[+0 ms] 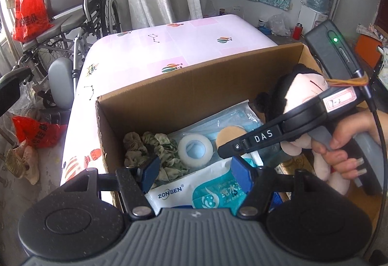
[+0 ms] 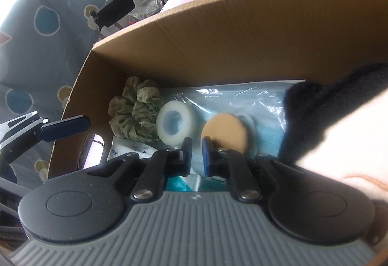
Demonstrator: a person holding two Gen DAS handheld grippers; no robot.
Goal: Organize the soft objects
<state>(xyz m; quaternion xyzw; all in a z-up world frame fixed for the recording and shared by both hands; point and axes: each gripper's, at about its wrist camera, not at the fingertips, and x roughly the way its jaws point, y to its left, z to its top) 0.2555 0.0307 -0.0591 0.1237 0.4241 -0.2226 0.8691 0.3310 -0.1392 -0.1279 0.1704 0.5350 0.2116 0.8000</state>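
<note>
Roughly, green scrunchie lies just ahead of half-spread empty left tongs, nearer than near-shut, empty right tongs.

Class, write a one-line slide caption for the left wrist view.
Open left gripper hovers over cardboard box holding scrunchie, tape roll, wipes.

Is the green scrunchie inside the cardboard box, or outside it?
Inside. The green scrunchie lies on the floor of the cardboard box, in a corner, beside the roll of tape.
</note>
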